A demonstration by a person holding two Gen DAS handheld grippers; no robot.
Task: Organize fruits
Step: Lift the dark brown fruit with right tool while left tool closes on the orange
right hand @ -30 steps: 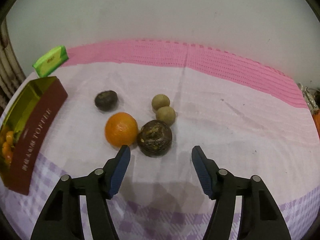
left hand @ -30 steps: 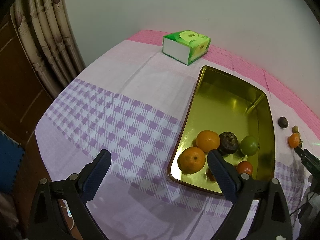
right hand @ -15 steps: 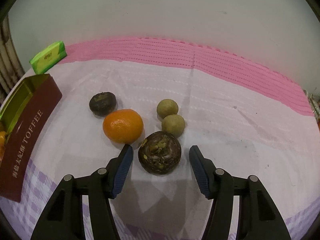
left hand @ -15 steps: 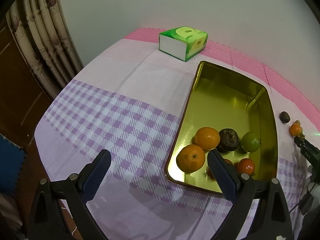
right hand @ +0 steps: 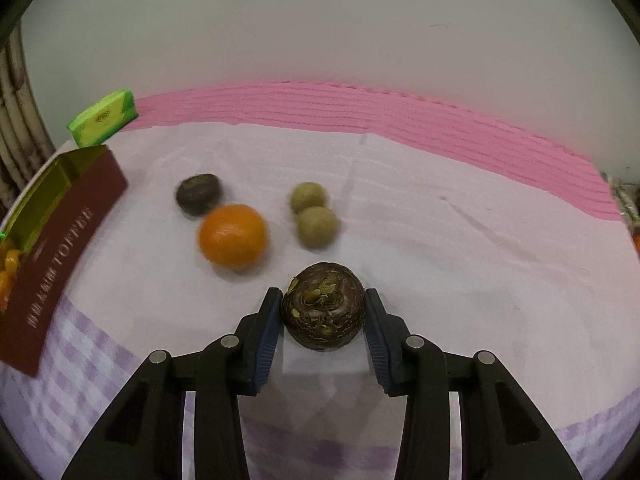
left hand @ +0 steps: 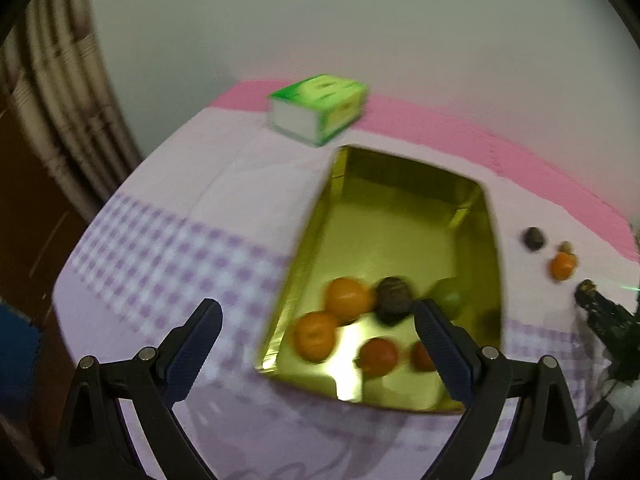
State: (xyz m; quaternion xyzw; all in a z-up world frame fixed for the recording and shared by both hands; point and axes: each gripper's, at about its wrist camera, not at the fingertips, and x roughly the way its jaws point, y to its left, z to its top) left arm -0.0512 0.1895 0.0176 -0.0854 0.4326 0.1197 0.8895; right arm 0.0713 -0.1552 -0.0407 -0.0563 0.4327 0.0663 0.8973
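Two cloths, lilac gingham and pink, cover a table (right hand: 460,240) against a white wall. Its gold tin (left hand: 400,216) holds oranges, tomatoes and a green fruit. Right gripper (right hand: 324,312) is closing, pads touching a dark brown fruit (right hand: 323,311) on the cloth; left gripper (left hand: 316,324) hangs released.

box (right hand: 60,248) left | orange (right hand: 233,237) right of it | two small fruits (right hand: 316,216) further right

A plain pale wall (right hand: 320,32) fills the upper part of both views. At the left edge of the left wrist view hangs a striped beige curtain (left hand: 60,92), with dark brown wood (left hand: 28,208) below it.
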